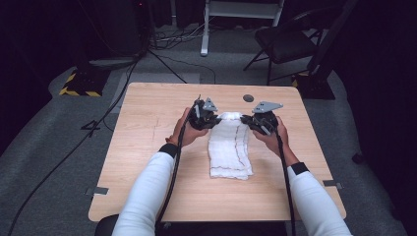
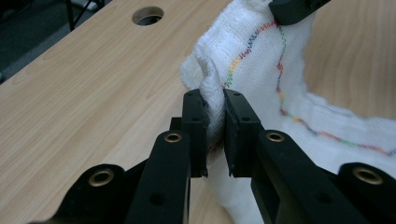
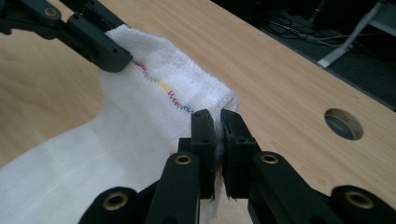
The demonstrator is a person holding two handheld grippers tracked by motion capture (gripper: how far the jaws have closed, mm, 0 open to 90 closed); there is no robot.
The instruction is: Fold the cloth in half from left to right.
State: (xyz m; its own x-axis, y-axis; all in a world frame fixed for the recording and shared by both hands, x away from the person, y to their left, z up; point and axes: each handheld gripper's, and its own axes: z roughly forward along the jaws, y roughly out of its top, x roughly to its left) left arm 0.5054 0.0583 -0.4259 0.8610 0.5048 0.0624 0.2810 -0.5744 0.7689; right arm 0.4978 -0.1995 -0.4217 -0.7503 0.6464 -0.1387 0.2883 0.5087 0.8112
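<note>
Both tongs pinching the far corners of the white towel (image 1: 229, 146), far end raised off the table (image 1: 147, 162).

My left tongs (image 2: 215, 119) are closed on a bunched fold at one far corner; how much cloth sits between the pads is hidden by the jaws. My right tongs (image 3: 218, 135) are clamped on the other far corner, with only a thin sliver of cloth visible in the gap. In the high view both corners are covered by the tongs bodies and my hands. The towel's near end lies flat at mid-table; its underside is out of sight. The coloured stitch line (image 2: 280, 70) is partly cut off. A round hole (image 3: 344, 123) sits in the table behind.
</note>
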